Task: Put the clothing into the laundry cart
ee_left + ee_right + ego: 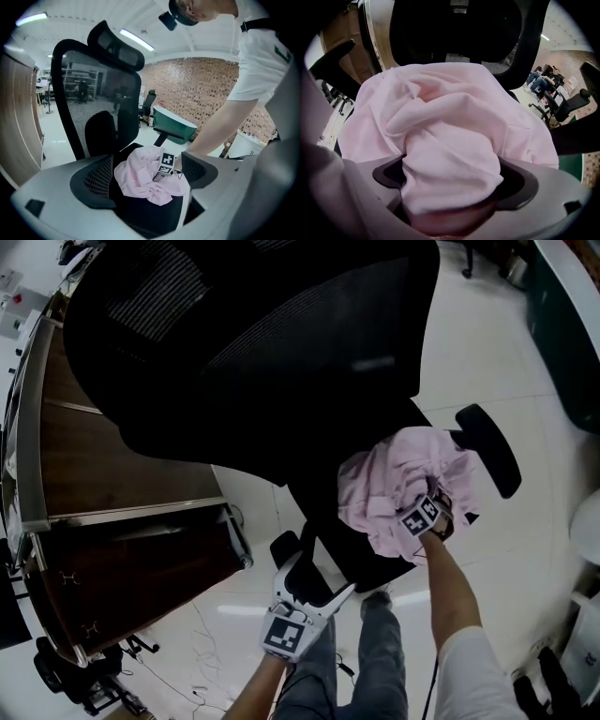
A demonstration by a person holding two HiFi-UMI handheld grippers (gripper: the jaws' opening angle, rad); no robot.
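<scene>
A crumpled pink garment (389, 479) lies on the black seat (361, 563) of an office chair. My right gripper (412, 507) is pushed into it from the front. In the right gripper view its jaws stand wide, and a thick bunch of the pink garment (450, 136) fills the gap between the dark pads (520, 180). My left gripper (317, 579) hangs open at the seat's front edge, with nothing between its fingers. The left gripper view shows the pink garment (138, 176) on the seat and the right gripper (161, 173) sunk into the cloth.
The chair's tall mesh backrest (253, 334) and its armrest (489, 451) close in around the seat. A wooden desk (112, 484) stands at the left. A teal bin with a white rim (176, 127) is behind the chair. The person's legs (375, 652) are below.
</scene>
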